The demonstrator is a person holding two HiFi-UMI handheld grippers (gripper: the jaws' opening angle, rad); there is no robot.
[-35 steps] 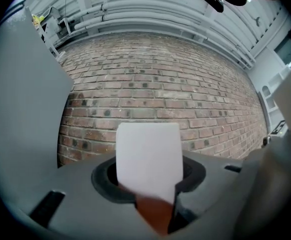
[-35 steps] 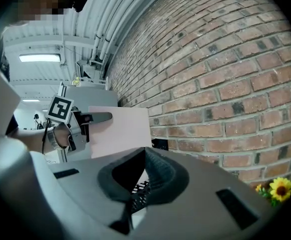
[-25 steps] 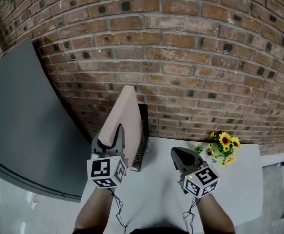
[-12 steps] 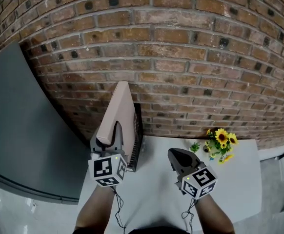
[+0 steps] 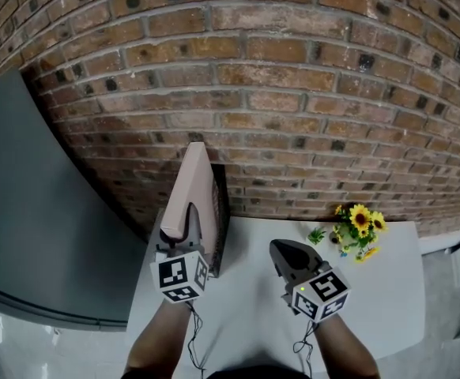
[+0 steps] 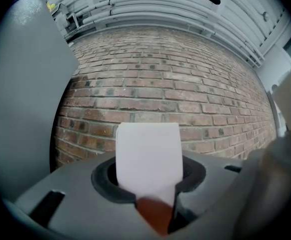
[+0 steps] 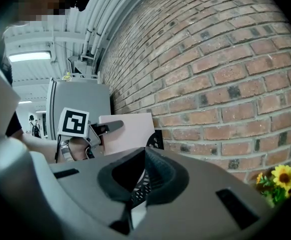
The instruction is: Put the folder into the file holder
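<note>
Fingers, head view: the left gripper [image 5: 187, 221] has its fingers clamped on the near edge of the pink folder [image 5: 194, 181]. The right gripper [image 5: 284, 253] has its fingers pressed together on nothing, and sits to the right of the black mesh file holder [image 5: 222, 212].
Folder, head view: it stands on edge with a slight lean, hard against the file holder's left side. I cannot tell whether its bottom edge is already in a slot.
Surroundings, head view: a brick wall [image 5: 293, 93] runs right behind the file holder. Sunflowers [image 5: 360, 227] stand well to the file holder's right on the white table [image 5: 246, 314].
Left gripper view: the folder rises edge-on from between the pads, pinched low. The file holder is out of sight.
Right gripper view: the jaws are together and empty. Beyond them the file holder's mesh shows, with the folder just to its left.
Step in hand, as I judge it: lowering the folder into the file holder.
Doing it well: hold the folder parallel to the dividers with its bottom edge squarely over a slot. Ease it down, and release only once it rests on the base. The right gripper could steady the file holder if it slides.
</note>
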